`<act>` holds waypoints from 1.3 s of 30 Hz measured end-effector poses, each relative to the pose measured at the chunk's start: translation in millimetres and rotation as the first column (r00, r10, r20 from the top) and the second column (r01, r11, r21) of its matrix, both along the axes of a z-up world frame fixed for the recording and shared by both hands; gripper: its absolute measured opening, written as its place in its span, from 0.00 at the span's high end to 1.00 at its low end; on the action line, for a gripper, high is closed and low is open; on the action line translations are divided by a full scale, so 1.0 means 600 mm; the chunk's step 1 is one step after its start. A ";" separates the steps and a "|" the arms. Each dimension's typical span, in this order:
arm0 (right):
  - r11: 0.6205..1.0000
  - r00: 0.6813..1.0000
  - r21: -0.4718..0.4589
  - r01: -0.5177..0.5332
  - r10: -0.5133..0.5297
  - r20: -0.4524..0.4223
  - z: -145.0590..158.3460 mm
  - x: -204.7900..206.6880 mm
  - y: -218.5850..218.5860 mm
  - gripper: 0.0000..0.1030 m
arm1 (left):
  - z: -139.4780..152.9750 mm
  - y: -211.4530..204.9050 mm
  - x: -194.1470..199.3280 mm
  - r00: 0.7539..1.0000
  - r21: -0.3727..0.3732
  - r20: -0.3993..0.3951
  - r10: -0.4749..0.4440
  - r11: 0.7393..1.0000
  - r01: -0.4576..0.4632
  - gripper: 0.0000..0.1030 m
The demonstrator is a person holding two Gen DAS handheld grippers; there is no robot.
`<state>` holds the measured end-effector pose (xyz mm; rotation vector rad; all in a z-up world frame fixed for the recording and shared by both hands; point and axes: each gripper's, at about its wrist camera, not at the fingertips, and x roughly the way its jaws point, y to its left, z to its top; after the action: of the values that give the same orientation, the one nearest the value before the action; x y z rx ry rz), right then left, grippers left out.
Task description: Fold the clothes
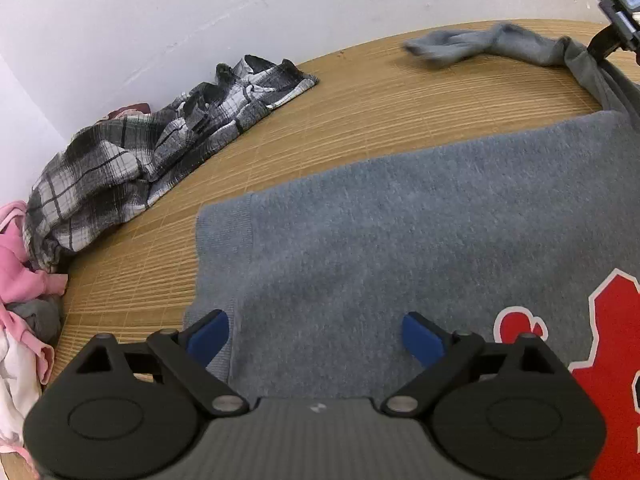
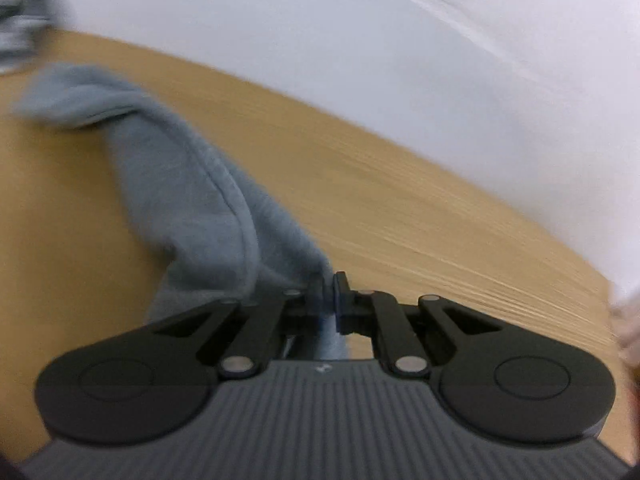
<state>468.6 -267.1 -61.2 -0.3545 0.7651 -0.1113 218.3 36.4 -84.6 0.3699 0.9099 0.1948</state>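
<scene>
Right wrist view: right tool (image 2: 328, 292) clamped on grey fleece sweatshirt sleeve (image 2: 192, 184), best carried flat across; left tool (image 1: 316, 334) apart.

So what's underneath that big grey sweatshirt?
The grey sweatshirt lies spread on a woven bamboo mat, which shows all around its edges. Whether anything else sits beneath it cannot be seen; the fabric covers that part of the mat.
</scene>
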 end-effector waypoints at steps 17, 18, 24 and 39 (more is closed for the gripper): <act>0.970 0.997 0.231 -0.072 0.069 0.022 0.028 -0.359 -0.057 0.52 | -0.001 0.034 0.004 0.998 0.015 0.061 0.035 0.999 -0.036 0.07; 0.964 0.999 0.263 -0.029 0.024 0.021 0.029 -0.360 -0.061 0.52 | -0.001 0.031 0.002 0.998 0.030 0.060 0.021 0.999 -0.022 0.07; 0.936 0.988 0.350 0.043 -0.091 0.122 0.106 -0.481 -0.084 0.43 | 0.010 0.041 -0.062 1.000 0.028 0.025 0.016 0.999 -0.017 0.10; 0.942 0.969 0.247 -0.229 0.245 -0.037 0.020 -0.943 0.001 0.42 | 0.012 0.063 -0.442 0.998 0.124 0.011 0.065 0.990 -0.066 0.08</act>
<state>-97.3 -266.4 -49.3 -0.2167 0.7867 0.2210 -46.9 74.5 -77.6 0.4547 0.9057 0.3141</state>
